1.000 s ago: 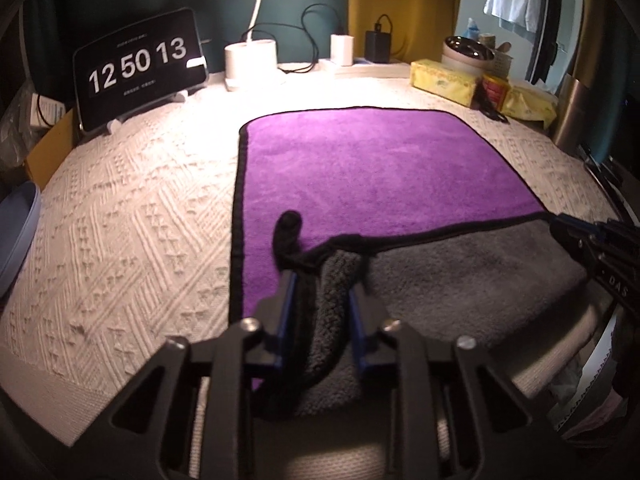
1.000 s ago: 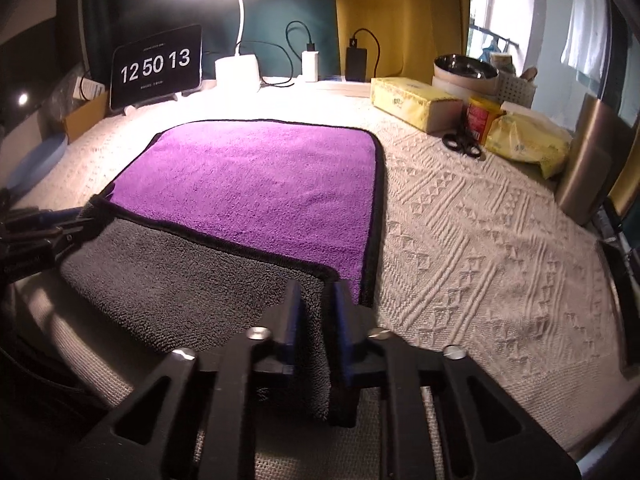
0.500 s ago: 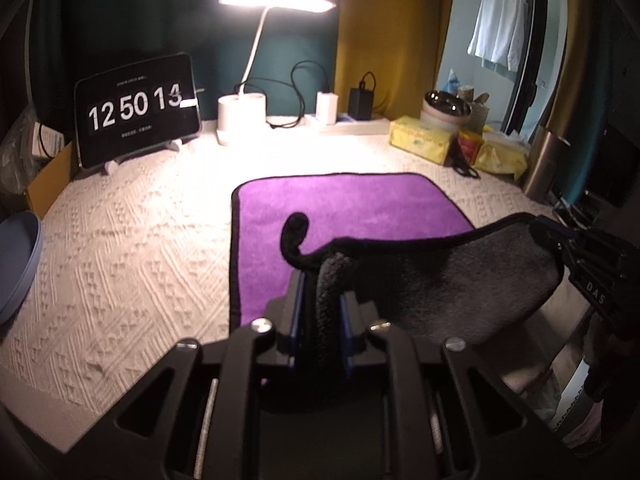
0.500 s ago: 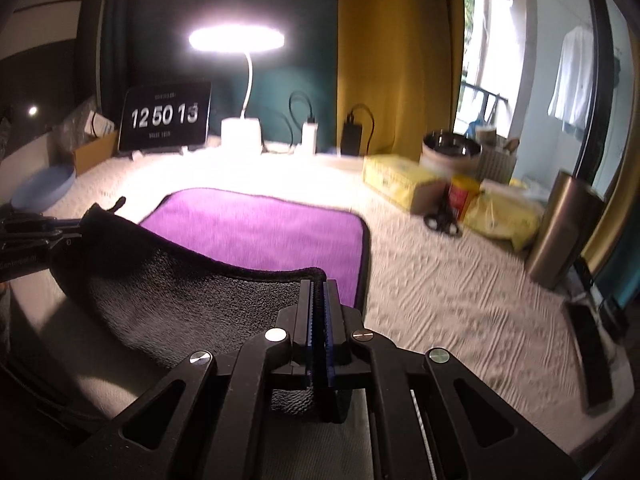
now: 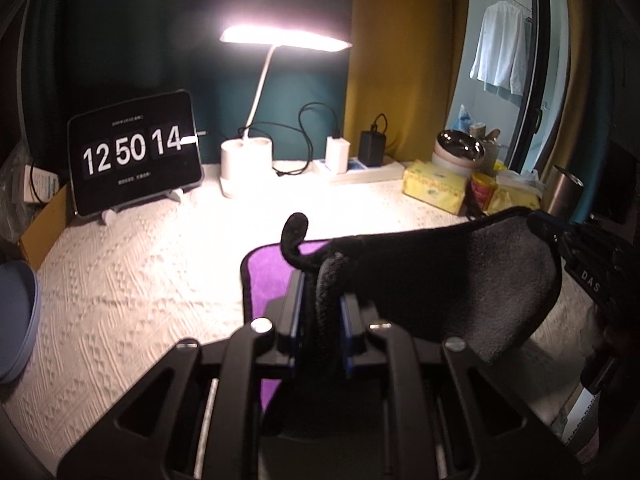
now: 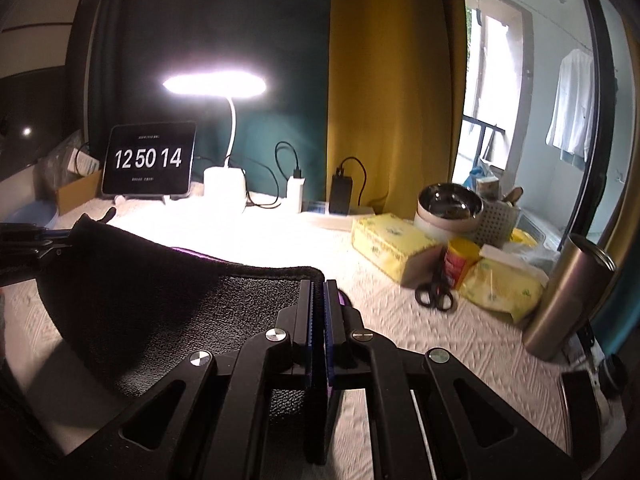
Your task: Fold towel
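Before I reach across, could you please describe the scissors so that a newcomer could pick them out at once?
Start at the mustard-yellow curtain and come down to the cluster of yellow packets on the white textured cloth. The scissors lie flat just in front of the small red-and-yellow can. They are the only black thing there, with two round finger loops facing the camera.
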Available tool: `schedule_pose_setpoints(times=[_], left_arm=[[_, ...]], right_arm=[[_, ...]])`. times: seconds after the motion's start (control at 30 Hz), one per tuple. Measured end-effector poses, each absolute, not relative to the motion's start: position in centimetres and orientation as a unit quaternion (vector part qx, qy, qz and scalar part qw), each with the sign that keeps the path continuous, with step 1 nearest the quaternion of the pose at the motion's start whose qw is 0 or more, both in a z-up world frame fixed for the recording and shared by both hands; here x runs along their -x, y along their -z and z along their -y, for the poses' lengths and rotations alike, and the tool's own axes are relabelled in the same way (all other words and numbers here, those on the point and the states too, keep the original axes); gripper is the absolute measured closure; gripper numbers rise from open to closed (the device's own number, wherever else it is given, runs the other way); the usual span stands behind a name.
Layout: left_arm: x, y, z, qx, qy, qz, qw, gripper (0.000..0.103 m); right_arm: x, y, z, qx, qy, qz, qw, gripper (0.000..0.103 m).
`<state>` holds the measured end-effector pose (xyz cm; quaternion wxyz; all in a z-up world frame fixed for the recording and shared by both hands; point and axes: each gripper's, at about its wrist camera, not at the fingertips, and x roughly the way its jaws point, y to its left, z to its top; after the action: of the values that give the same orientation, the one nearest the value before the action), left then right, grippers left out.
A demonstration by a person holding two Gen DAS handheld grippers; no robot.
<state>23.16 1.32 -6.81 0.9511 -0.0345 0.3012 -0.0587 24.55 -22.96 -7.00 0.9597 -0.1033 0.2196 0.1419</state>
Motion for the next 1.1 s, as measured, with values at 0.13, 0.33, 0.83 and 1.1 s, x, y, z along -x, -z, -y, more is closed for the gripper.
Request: schedule_pose_setpoints(times=[0.13,0.33,0.83,1.1], left_arm=[[-25.3,6.8,-1.6,0.031,0.053,-0.297,0.953,0.087],[-28.8,7.7,-1.8,0.021,0.041,-0.296,0.954,0.087],[-36.1,13.3,-2.2,-0.006,0.009,-0.369,0.929,0.084],[-36.9,14.5,-2.1,-0.010,-0.009,-0.399,0.917,0.043]], right_arm=[[-27.0,7.1,22.5,0.103,-0.145,-0.218,0.960,0.098],[-31.0,8.0,21.9,0.102,-0.141,-0.227,0.958,0.098],[-38.1,12.7,21.1,0.112,-0.112,-0.308,0.938,0.098],[-39.3,14.0,20.8,0.117,-0.098,-0.346,0.926,0.089]])
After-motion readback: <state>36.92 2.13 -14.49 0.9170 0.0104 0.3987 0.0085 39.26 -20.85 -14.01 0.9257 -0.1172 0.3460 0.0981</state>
